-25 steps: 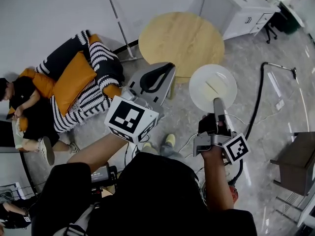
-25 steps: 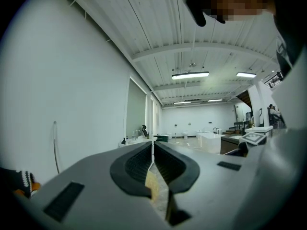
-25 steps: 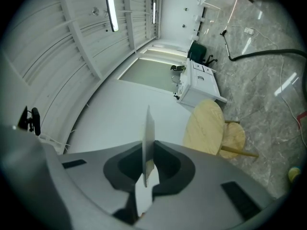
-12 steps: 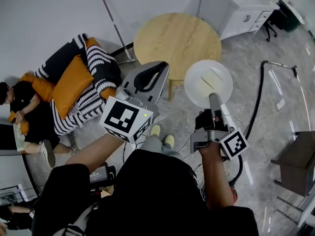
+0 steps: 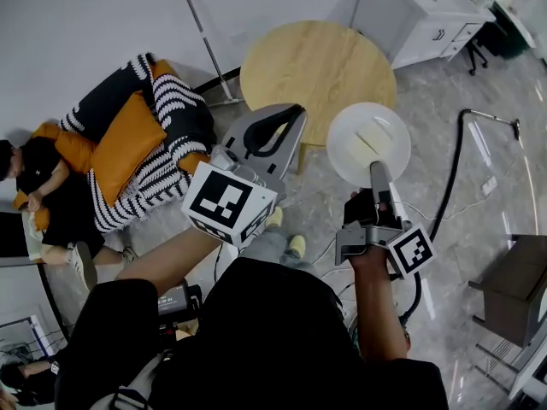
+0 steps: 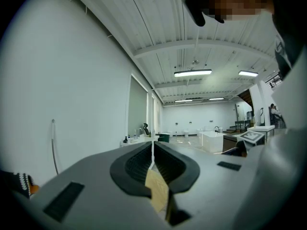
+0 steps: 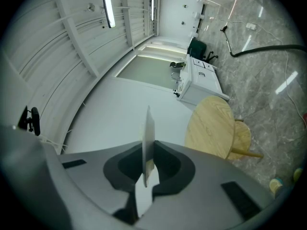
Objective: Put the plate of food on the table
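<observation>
A round wooden table (image 5: 316,67) stands ahead of me on the grey floor. My right gripper (image 5: 376,169) is shut on the near rim of a white plate (image 5: 369,142), held level in the air just right of the table's near edge. A pale strip of food lies on the plate. In the right gripper view the plate (image 7: 148,133) shows edge-on between the shut jaws of the right gripper (image 7: 147,169), with the table (image 7: 211,126) beyond. My left gripper (image 5: 293,116) is shut and empty, pointing at the table; its jaws of the left gripper (image 6: 152,155) meet with nothing between.
A striped armchair (image 5: 162,143) with orange cushions sits left of the table, and a person (image 5: 43,186) sits on the floor beside it. A white cabinet (image 5: 410,15) stands behind the table. A black hose (image 5: 449,169) and cables lie on the floor at right. A dark side table (image 5: 513,280) is at far right.
The person holding the grippers has shifted their feet a little. The plate stays gripped by the right gripper beside the table's edge; both grippers keep their poses.
</observation>
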A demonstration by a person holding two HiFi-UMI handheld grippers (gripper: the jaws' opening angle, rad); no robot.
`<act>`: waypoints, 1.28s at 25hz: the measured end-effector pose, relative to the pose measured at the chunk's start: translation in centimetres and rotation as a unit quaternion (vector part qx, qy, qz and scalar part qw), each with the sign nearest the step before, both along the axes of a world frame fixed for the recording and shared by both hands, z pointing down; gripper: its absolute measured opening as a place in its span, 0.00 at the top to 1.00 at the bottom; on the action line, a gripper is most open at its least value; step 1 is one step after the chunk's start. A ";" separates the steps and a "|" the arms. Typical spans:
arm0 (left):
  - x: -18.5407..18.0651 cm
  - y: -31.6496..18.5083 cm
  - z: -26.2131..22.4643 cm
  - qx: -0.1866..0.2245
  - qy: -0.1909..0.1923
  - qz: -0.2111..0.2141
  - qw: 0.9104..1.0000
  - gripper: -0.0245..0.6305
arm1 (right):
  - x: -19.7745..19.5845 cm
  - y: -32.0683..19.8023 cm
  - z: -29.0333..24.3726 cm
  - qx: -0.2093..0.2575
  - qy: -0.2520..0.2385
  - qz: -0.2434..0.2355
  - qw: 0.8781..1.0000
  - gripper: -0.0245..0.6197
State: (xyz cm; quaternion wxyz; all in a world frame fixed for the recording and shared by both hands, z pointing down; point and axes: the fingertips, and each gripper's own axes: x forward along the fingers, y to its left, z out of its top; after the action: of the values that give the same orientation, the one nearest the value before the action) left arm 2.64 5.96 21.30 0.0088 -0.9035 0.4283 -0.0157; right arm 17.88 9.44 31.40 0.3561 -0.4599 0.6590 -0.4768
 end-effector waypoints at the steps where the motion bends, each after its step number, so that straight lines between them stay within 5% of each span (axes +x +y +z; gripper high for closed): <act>1: -0.1 0.0 -0.1 0.000 0.001 -0.003 1.000 0.93 | -0.1 0.0 -0.1 0.000 0.001 -0.002 1.000 0.92; 25: -8.6 -11.3 1.6 -0.014 0.035 0.004 0.999 0.93 | -8.3 -10.3 -0.3 -0.007 0.027 -0.007 1.000 0.92; 32: -8.0 -12.1 2.0 -0.020 0.036 0.006 0.999 0.93 | -7.5 -10.7 -0.2 -0.014 0.030 -0.001 0.999 0.92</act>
State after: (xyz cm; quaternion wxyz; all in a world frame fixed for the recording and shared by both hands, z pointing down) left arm -5.41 -6.10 23.28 -0.0241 -0.9058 0.4229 0.0080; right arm 10.36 -1.24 31.16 0.3295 -0.4778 0.6633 -0.4723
